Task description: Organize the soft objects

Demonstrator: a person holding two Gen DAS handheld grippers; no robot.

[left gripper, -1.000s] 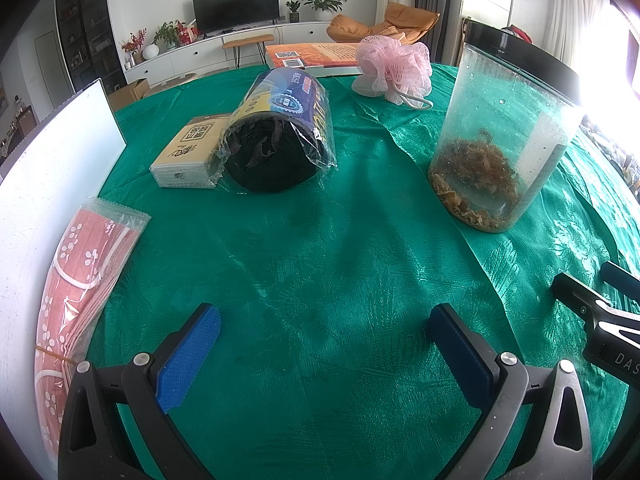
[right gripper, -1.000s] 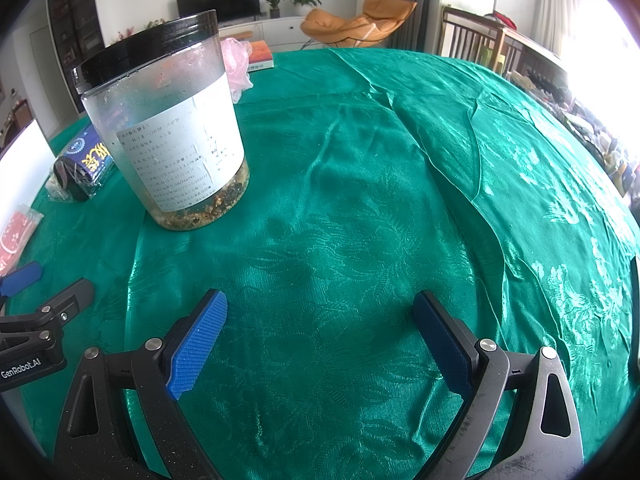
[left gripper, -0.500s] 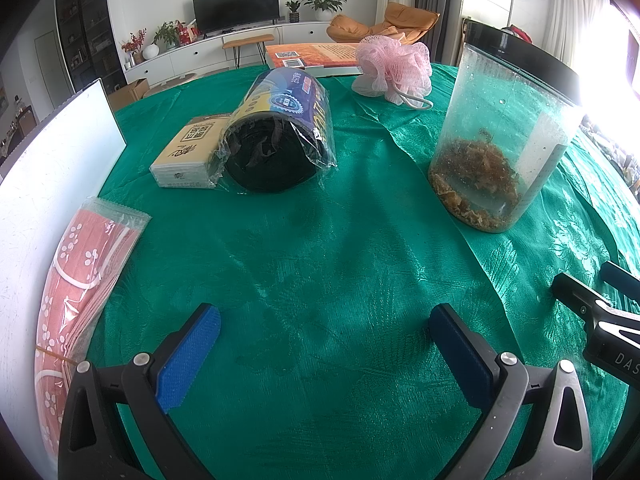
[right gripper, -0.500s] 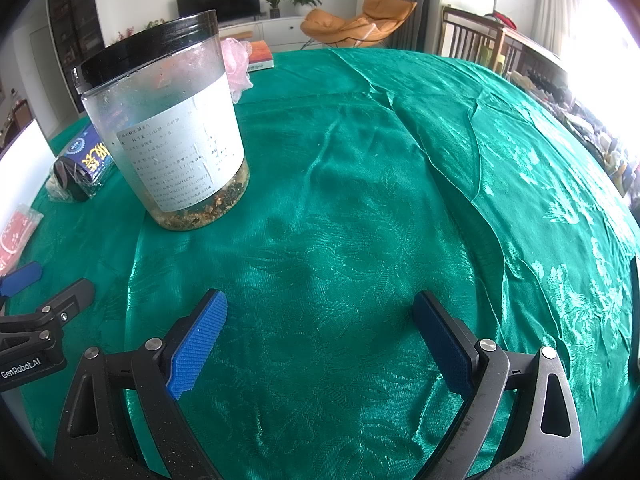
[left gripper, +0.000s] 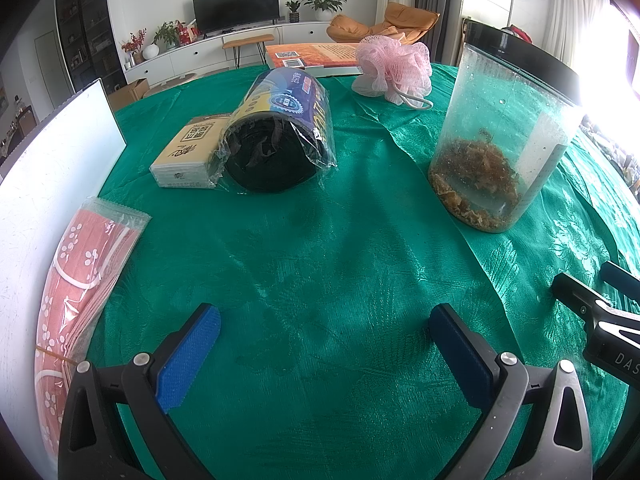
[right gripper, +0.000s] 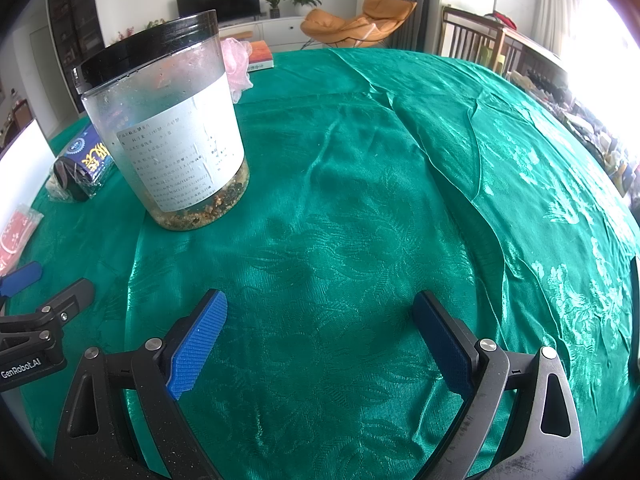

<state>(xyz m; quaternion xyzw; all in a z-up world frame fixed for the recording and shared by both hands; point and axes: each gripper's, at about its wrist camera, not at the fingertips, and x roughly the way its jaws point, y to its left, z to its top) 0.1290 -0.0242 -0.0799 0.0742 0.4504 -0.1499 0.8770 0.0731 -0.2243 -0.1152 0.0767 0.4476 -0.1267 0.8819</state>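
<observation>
On the green tablecloth [left gripper: 320, 248] lie a pink bath pouf [left gripper: 394, 66] at the far side, a black roll in a blue printed plastic wrap [left gripper: 280, 136], a tissue pack [left gripper: 188, 152] to its left, and a pink patterned cloth in clear wrap [left gripper: 76, 288] at the near left. My left gripper [left gripper: 326, 344] is open and empty, low over bare cloth in front of the roll. My right gripper [right gripper: 320, 332] is open and empty over bare cloth to the right of the jar. The roll [right gripper: 84, 164] and the pouf [right gripper: 236, 64] also show in the right wrist view.
A tall clear jar with a black lid and brown contents [left gripper: 500, 140] stands at the right; it shows in the right wrist view [right gripper: 172, 128]. A white board [left gripper: 44, 184] stands along the left edge. An orange book [left gripper: 312, 54] lies at the far side.
</observation>
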